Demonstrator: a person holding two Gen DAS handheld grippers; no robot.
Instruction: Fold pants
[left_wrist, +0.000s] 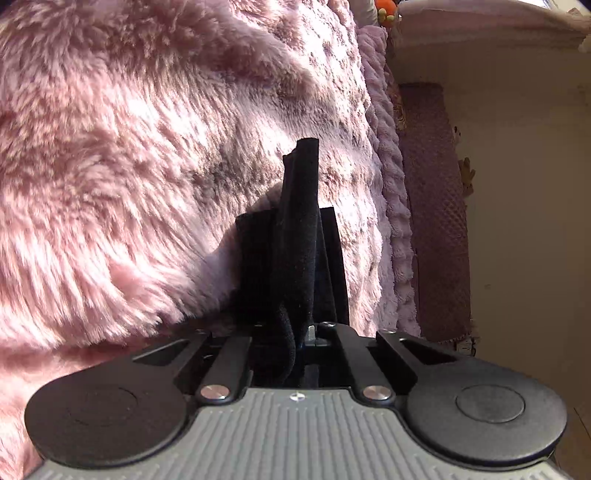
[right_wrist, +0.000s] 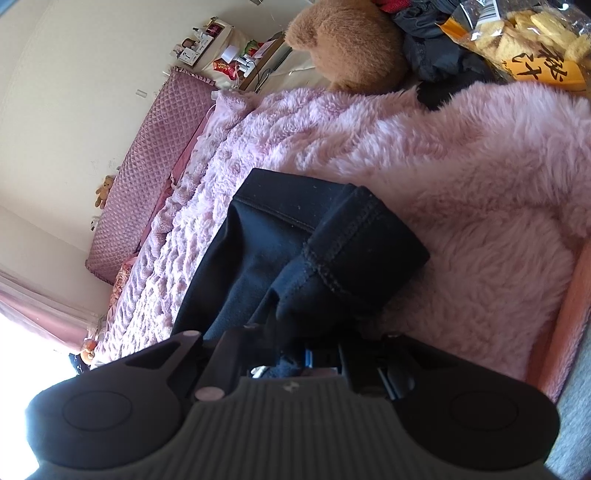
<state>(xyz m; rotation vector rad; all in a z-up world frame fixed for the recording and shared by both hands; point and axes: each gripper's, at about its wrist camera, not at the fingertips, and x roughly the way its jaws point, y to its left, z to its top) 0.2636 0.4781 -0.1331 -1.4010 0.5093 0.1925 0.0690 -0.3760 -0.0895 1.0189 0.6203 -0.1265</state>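
Observation:
The black pants (left_wrist: 295, 236) are pinched between the two fingers of my left gripper (left_wrist: 291, 221), which is shut on a bunched fold that sticks up past the fingertips, just above the fluffy pink blanket (left_wrist: 129, 147). In the right wrist view the black pants (right_wrist: 273, 236) lie over the pink blanket (right_wrist: 461, 166). A stitched hem (right_wrist: 351, 236) is draped across my right gripper (right_wrist: 303, 295). That gripper is shut on the cloth, and its fingers are mostly hidden under the fabric.
A brown teddy bear (right_wrist: 347, 48), dark clothes (right_wrist: 436, 48) and a bag of snacks (right_wrist: 524, 40) sit at the far side of the bed. A quilted mauve headboard (right_wrist: 147, 162) runs along the wall. A cluttered bedside table (right_wrist: 236, 62) stands beyond it.

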